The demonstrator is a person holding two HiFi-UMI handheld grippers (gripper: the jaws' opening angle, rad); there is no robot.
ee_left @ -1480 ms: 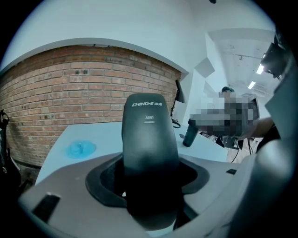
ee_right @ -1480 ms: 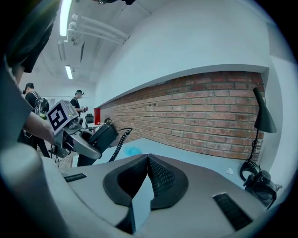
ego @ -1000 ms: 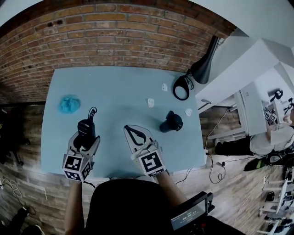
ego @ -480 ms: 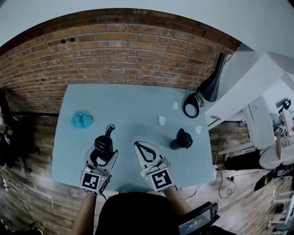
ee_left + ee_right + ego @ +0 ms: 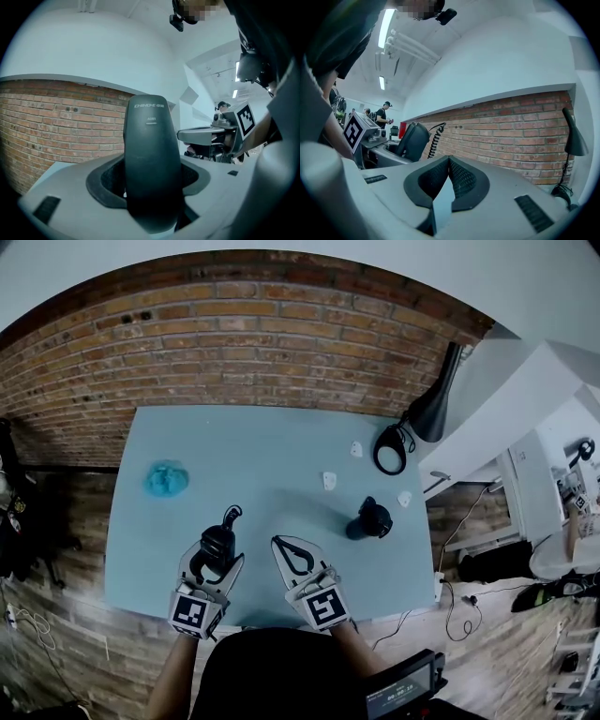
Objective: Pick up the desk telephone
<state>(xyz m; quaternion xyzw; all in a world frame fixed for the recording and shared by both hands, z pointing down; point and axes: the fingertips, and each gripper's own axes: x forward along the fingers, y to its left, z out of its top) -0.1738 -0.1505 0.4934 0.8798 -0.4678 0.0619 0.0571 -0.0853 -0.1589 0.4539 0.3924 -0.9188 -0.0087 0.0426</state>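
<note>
The left gripper [image 5: 217, 555] is grasping the black telephone handset [image 5: 218, 542], its jaws clamped on the handset's sides, and the handset is standing nearly upright between them over the front part of the light blue table [image 5: 262, 451]. A coiled cord [image 5: 232, 514] is hanging off the handset's far end. Compared with a second ago, the left gripper is sitting further to the right along the table, further from the teal cloth [image 5: 167, 479] and closer to the right gripper [image 5: 292, 552], and the handset is leaning a little more to the right. The grip on it is looking the same as before. The right gripper is keeping its jaws pressed together with nothing between them, and it is hovering just beside the left one in much the same spot as half a second ago. The head camera's framing is also differing from a second ago, with the table lying lower and more to the right. A squat black object [image 5: 370, 519], a black lamp [image 5: 436, 404] and small white pieces [image 5: 329, 480] are resting where they were.
</note>
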